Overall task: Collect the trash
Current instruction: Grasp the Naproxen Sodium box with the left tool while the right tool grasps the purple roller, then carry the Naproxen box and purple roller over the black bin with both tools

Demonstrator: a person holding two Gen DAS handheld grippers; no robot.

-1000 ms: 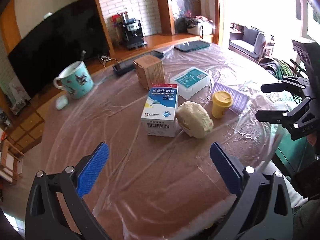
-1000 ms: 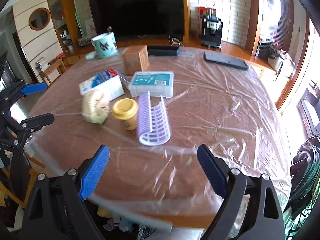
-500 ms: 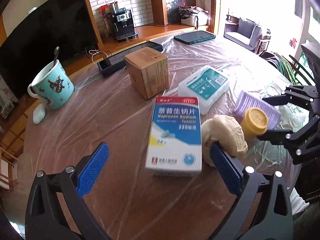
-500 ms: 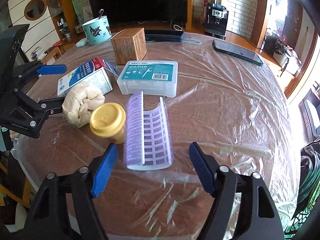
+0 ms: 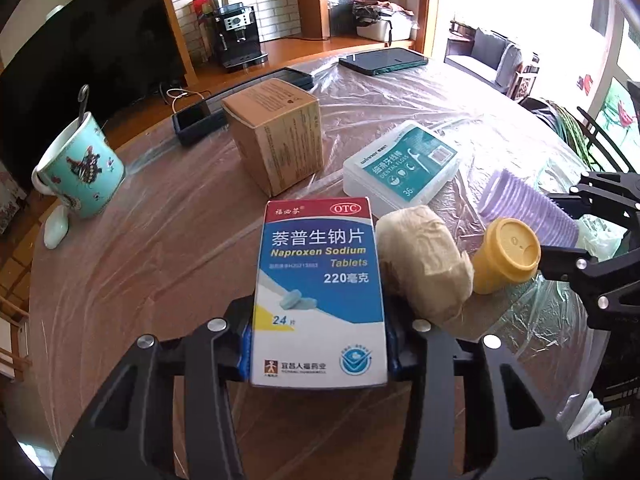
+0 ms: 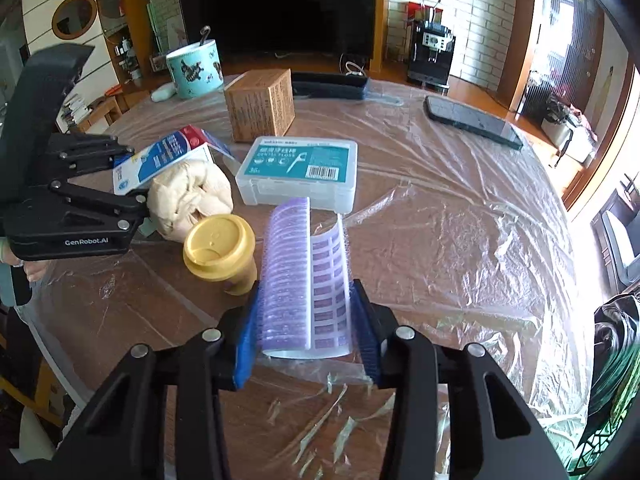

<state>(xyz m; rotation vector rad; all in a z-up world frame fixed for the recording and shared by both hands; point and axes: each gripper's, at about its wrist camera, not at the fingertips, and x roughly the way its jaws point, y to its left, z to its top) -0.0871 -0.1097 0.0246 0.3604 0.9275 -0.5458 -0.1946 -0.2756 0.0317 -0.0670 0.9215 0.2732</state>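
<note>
The tablet box (image 5: 320, 288) lay at six o'clock on the table (image 5: 160, 248), clamped in the just-closed left gripper (image 5: 319, 344); the right gripper (image 6: 306, 338) had just closed on the purple blister sheet (image 6: 300, 280). Lifting straight should spare the tissue wad (image 5: 424, 264) at three o'clock.

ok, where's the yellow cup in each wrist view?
Left wrist: yellow cup sits right of centre, between the crumpled paper wad and the right gripper's black frame.
Right wrist: yellow cup sits left of centre, just left of the purple plastic sheet.
Shared landmark: the dental floss box, behind the cup in both.
</note>
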